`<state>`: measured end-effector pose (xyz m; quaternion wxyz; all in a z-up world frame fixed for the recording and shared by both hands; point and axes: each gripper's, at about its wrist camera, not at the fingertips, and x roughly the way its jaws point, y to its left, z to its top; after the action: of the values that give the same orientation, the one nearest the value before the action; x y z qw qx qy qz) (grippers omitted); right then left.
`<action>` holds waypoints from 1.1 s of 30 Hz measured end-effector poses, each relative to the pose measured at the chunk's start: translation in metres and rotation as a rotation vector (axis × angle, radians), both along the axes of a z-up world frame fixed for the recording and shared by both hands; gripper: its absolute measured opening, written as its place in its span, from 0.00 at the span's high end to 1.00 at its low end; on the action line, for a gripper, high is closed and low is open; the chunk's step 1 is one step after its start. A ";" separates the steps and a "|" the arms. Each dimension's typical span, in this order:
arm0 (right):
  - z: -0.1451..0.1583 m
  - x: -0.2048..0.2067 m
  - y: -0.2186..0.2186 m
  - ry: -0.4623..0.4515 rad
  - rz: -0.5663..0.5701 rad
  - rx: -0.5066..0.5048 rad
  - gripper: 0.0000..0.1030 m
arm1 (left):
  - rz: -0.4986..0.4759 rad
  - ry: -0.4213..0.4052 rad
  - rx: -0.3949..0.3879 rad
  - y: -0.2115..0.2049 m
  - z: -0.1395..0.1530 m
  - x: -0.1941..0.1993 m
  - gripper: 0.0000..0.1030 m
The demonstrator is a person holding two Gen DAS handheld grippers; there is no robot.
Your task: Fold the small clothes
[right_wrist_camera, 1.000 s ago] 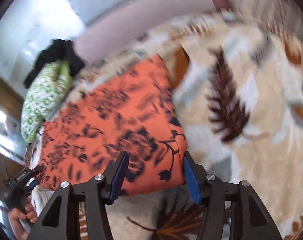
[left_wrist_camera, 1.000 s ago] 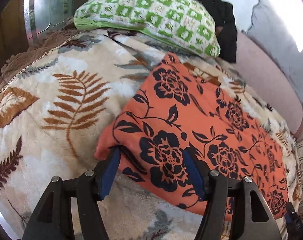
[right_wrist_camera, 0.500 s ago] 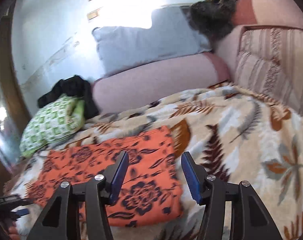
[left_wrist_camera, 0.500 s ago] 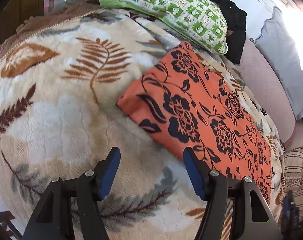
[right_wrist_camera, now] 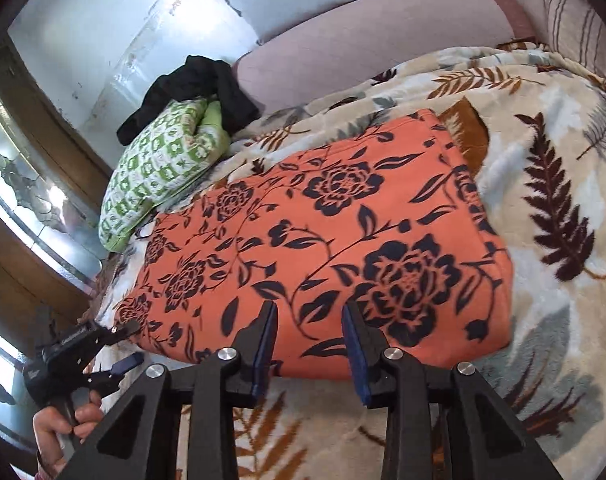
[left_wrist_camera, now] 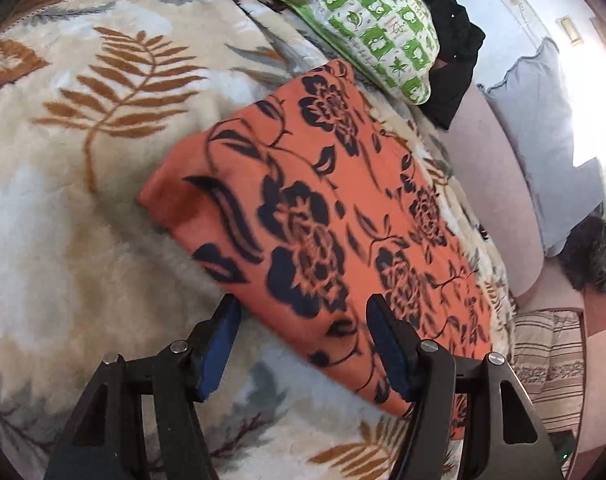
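An orange cloth with black flowers lies folded and flat on the leaf-pattern blanket; it also shows in the right wrist view. My left gripper is open at the cloth's near edge, its jaws straddling that edge with nothing held. My right gripper is open, jaws narrower, at the cloth's near long edge. The left gripper also shows in the right wrist view, at the cloth's left end, in a hand.
A green and white patterned pillow and a black garment lie beyond the cloth. A pink sofa back and a grey cushion run along the far side. A striped cushion sits at right.
Both grippers drew back from the cloth, then moved in again to its near edge. The right gripper's jaws have narrowed. The cloth has stayed flat.
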<state>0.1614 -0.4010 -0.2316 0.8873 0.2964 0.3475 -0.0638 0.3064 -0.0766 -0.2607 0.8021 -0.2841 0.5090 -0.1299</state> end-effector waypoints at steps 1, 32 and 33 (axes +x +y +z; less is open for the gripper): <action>-0.001 0.002 0.004 -0.005 0.008 0.008 0.66 | 0.002 -0.018 -0.007 -0.001 0.001 0.002 0.39; -0.045 0.060 0.030 0.075 0.116 0.027 0.64 | 0.041 -0.128 0.112 -0.046 -0.005 0.029 0.49; -0.046 0.059 0.028 0.048 0.102 0.036 0.65 | 0.039 -0.136 0.126 -0.047 -0.003 0.028 0.49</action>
<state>0.2202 -0.3734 -0.2776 0.8752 0.2927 0.3846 -0.0193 0.3347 -0.1241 -0.2633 0.8535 -0.2336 0.4547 -0.1013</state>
